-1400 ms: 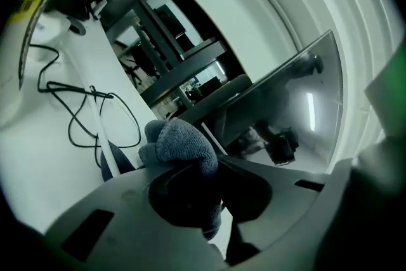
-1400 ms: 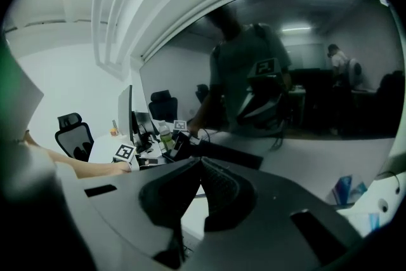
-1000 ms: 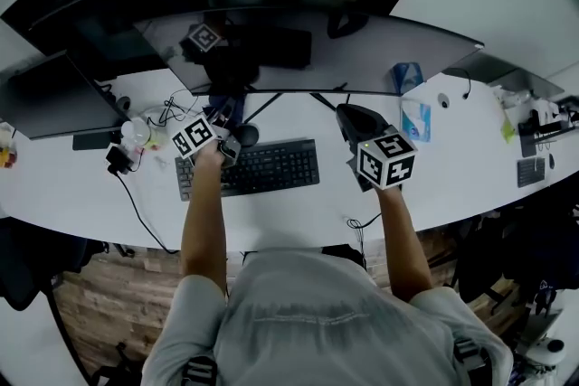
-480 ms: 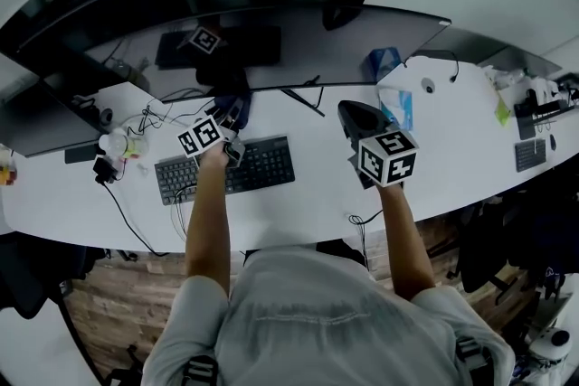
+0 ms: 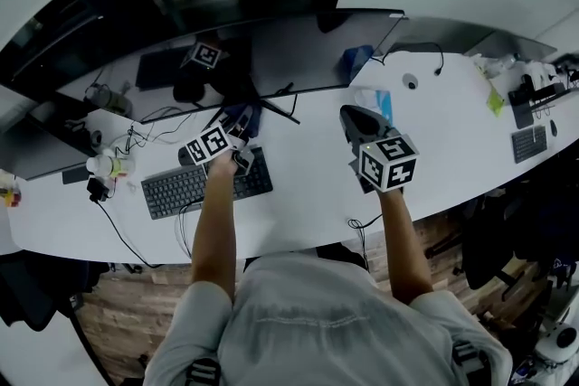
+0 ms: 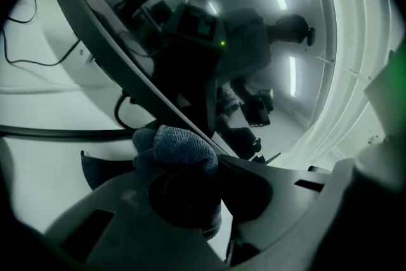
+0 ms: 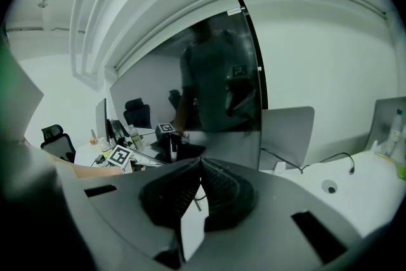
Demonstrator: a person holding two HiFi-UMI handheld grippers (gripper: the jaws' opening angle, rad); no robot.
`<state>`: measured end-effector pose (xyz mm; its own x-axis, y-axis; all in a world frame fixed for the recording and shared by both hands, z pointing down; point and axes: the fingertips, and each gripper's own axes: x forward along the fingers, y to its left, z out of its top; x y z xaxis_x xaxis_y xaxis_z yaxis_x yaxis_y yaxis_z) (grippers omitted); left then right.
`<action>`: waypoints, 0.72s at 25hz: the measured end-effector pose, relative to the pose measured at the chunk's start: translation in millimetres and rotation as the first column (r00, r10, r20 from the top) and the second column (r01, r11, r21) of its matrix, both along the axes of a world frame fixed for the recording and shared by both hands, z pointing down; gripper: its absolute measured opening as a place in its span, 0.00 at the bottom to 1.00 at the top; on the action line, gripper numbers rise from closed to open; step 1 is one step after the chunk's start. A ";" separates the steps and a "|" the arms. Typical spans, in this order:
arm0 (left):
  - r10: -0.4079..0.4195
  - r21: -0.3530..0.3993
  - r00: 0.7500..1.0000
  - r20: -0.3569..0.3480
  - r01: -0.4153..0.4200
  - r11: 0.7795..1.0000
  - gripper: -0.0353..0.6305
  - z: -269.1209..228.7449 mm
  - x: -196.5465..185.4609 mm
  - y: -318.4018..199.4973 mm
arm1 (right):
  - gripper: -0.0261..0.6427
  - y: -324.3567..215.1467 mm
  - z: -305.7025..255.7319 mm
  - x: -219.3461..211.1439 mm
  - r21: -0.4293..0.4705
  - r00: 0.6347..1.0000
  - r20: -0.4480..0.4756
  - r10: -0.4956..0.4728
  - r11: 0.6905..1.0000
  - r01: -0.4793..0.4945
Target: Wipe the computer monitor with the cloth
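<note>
The left tongs, clamped on a bunched blue knitted cloth, have shifted rightward along the wide dark curved monitor in the past second. The cloth sits at the monitor's lower edge, so wiping looks under way. Before the monitor's right end, the right tongs hover over the white worktop, closed and empty.

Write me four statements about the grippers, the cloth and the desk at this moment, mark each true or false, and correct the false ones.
1. The left gripper is clamped on the blue cloth. True.
2. The right gripper holds a second cloth. False: its jaws are together with nothing between them.
3. The keyboard lies on the white desk, in front of the monitor. True.
4. The monitor shows a bright picture. False: the screen is dark and only mirrors the room.
</note>
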<state>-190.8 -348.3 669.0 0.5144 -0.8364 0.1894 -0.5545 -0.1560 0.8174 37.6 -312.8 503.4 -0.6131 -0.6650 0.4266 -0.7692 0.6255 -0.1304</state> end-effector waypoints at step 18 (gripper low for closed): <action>0.109 0.001 0.994 -0.024 -0.109 0.994 0.12 -3.8 151.1 -39.3 | 0.04 -13.3 -1.7 123.6 0.016 0.997 0.001 0.083 0.996 -0.083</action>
